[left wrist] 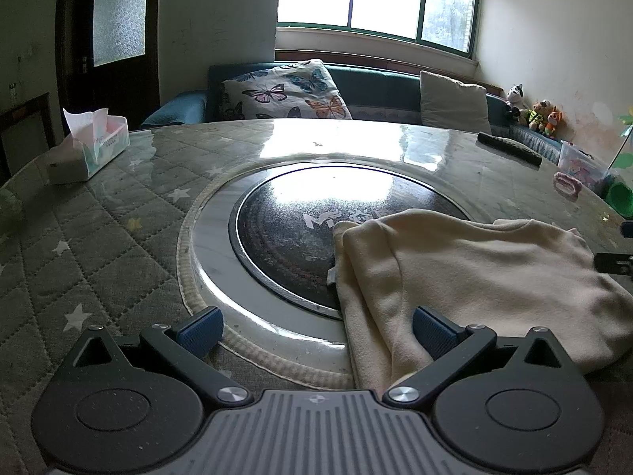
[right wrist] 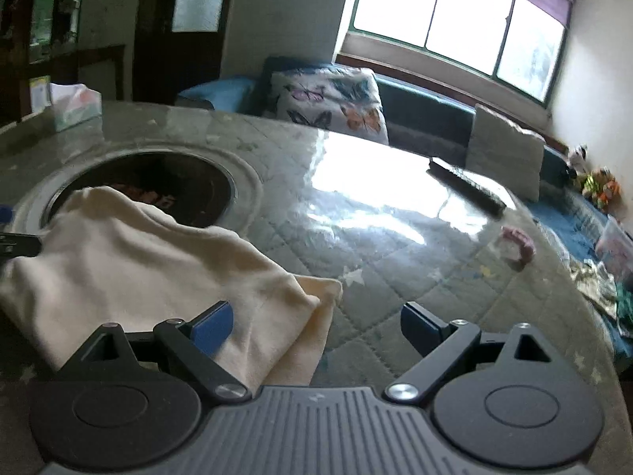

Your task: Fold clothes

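Observation:
A cream garment lies folded on the round table, partly over the dark glass centre disc. My left gripper is open at the garment's near left edge; its right blue pad rests over the cloth, its left pad over the table. In the right wrist view the same cream garment lies at the left. My right gripper is open at its near right corner, left pad above the cloth, right pad above the quilted cover. A bit of the other gripper shows at the right edge.
A tissue box stands at the far left of the table. A black remote and a pink hair clip lie far right. A sofa with a butterfly cushion and soft toys is behind.

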Demonstrator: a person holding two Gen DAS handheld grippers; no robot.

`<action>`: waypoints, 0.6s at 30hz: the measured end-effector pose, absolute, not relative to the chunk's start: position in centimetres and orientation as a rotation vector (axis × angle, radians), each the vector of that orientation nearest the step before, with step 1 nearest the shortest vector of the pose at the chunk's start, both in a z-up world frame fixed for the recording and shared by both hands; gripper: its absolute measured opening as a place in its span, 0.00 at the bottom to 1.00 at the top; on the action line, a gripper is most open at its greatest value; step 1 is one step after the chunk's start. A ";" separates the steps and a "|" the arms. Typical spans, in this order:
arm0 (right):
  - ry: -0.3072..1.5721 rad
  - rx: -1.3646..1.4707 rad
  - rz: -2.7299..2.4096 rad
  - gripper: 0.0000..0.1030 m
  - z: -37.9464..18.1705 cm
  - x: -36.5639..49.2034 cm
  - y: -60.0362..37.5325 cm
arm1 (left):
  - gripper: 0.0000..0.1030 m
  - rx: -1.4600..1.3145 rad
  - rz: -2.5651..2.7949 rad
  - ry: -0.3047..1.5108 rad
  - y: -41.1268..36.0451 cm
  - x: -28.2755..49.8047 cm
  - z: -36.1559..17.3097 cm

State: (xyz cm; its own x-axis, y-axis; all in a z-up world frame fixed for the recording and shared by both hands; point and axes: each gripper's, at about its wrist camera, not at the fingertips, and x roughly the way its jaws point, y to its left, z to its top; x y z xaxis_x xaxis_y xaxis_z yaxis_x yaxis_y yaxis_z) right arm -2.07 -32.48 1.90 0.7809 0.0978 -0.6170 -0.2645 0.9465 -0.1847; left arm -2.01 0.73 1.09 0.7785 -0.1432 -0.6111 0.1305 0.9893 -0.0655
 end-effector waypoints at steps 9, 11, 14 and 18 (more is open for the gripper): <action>0.630 -0.333 0.279 0.91 1.5 -5.1 -32.5 | 1.00 -0.018 -0.147 0.663 0.7 -2.0 1.1; 0.630 -0.332 0.266 0.92 1.0 -5.0 -32.8 | 1.00 -0.018 -0.146 0.663 0.7 -2.0 1.1; 0.616 -0.308 0.249 0.92 1.5 -4.9 -33.0 | 1.00 -0.017 -0.146 0.663 0.7 -2.0 1.1; 0.587 -0.316 0.261 0.92 2.2 -4.7 -32.2 | 1.00 -0.018 -0.146 0.663 0.7 -2.0 1.1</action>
State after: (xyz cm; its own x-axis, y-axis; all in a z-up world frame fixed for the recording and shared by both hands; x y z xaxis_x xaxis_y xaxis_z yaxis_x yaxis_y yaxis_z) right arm -4.72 -32.25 2.18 0.8021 0.1506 -0.5779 -0.3286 0.9193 -0.2165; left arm -1.99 0.73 1.10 0.7781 -0.1408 -0.6121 0.1291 0.9896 -0.0635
